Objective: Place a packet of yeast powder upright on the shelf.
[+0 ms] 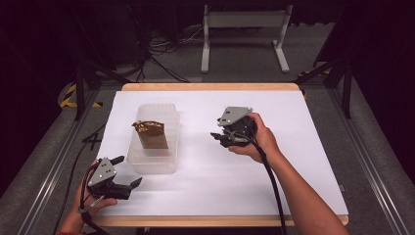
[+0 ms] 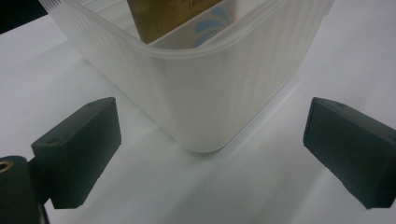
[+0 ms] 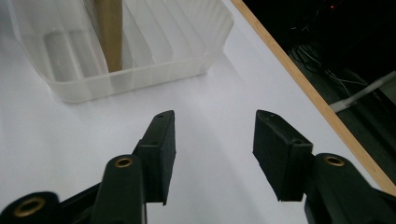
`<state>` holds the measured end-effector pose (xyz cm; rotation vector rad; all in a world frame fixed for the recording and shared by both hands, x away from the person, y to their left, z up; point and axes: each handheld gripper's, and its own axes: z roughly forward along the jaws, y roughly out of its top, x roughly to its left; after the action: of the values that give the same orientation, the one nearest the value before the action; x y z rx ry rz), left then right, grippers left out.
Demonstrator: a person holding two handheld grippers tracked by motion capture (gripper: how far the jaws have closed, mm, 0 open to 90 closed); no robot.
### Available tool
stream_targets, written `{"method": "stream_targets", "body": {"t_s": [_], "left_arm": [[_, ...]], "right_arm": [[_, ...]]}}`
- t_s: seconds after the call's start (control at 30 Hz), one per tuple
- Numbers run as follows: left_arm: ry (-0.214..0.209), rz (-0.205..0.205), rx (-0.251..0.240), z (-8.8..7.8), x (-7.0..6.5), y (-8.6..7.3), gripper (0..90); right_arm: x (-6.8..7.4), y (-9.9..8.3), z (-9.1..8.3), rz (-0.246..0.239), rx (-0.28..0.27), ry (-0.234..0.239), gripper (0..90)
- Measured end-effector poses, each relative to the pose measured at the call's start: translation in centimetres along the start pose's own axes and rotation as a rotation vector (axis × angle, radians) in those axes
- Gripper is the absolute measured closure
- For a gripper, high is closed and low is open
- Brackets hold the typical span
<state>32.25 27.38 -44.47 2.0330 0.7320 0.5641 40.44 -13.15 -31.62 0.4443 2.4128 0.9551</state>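
Readable text: none in any view.
Gold packet (image 2: 163, 16) in the clear plastic tub (image 2: 210, 93): in the left gripper view a line of small dark print sits at the top edge, cut off and too blurred to read.
Packet's pale panel (image 2: 210, 28): a light blue swirl mark, no letters legible.
Floor by the table's far-left corner: yellow-and-black hazard stripes (image 1: 68, 95), no wording.

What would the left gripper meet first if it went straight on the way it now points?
Most likely the near corner of the clear plastic bin, dead ahead between the open jaws of the left gripper. Only bare white table lies before it. The brown packet stands inside, behind that wall.
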Motion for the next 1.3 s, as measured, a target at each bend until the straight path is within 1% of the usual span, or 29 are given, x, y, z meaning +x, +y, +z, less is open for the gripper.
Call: {"method": "stream_targets", "body": {"t_s": [0.03,0.17,0.27,0.37,0.43,0.47,0.53,0.63,0.77,0.87,0.97,1.03,1.13,1.3], "left_arm": [[-0.001,0.001,0.000,0.0,0.0,0.0,5.2],[0.000,-0.001,0.001,0.0,0.0,0.0,5.2],[-0.002,0.003,0.004,0.1,0.0,0.0,5.2],[-0.004,0.006,0.006,0.1,0.0,0.0,5.2],[-0.001,0.003,0.004,0.1,0.0,0.0,5.2],[-0.002,0.005,0.004,0.1,0.0,0.0,5.2],[-0.002,0.002,0.005,0.1,0.0,0.0,5.2],[-0.003,0.003,0.008,0.2,-0.1,0.0,5.2],[-0.006,0.008,0.014,0.3,-0.2,0.0,5.2],[-0.006,0.015,0.019,0.4,-0.2,0.1,5.2],[-0.008,0.012,0.021,0.5,-0.3,0.1,5.2],[-0.008,0.015,0.023,0.5,-0.3,0.1,5.2],[-0.008,0.015,0.022,0.5,-0.3,0.1,5.2],[-0.006,0.012,0.017,0.4,-0.2,0.1,5.2]], "right_arm": [[0.0,-0.2,-0.1,0.004,0.002,-0.009,45.9],[0.0,-0.9,-0.4,0.005,0.018,-0.036,42.1],[-0.1,-1.6,-0.8,0.026,0.015,-0.048,37.0],[-0.1,-2.2,-1.0,0.039,0.020,-0.076,32.9],[-0.2,-2.7,-1.3,0.046,0.025,-0.080,30.7],[-0.2,-3.0,-1.3,0.046,0.030,-0.091,30.1],[-0.2,-3.6,-1.5,0.050,0.039,-0.097,29.4],[-0.1,-4.4,-1.8,0.057,0.035,-0.118,28.1],[-0.1,-5.6,-2.2,0.066,0.033,-0.126,25.9],[0.1,-6.5,-2.5,0.062,0.047,-0.149,24.0],[0.3,-7.6,-2.8,0.069,0.057,-0.168,21.6],[0.3,-8.1,-3.0,0.067,0.064,-0.171,20.0],[0.4,-9.0,-3.3,0.079,0.073,-0.189,17.3],[0.3,-10.6,-3.9,0.118,0.048,-0.206,13.5]]}}
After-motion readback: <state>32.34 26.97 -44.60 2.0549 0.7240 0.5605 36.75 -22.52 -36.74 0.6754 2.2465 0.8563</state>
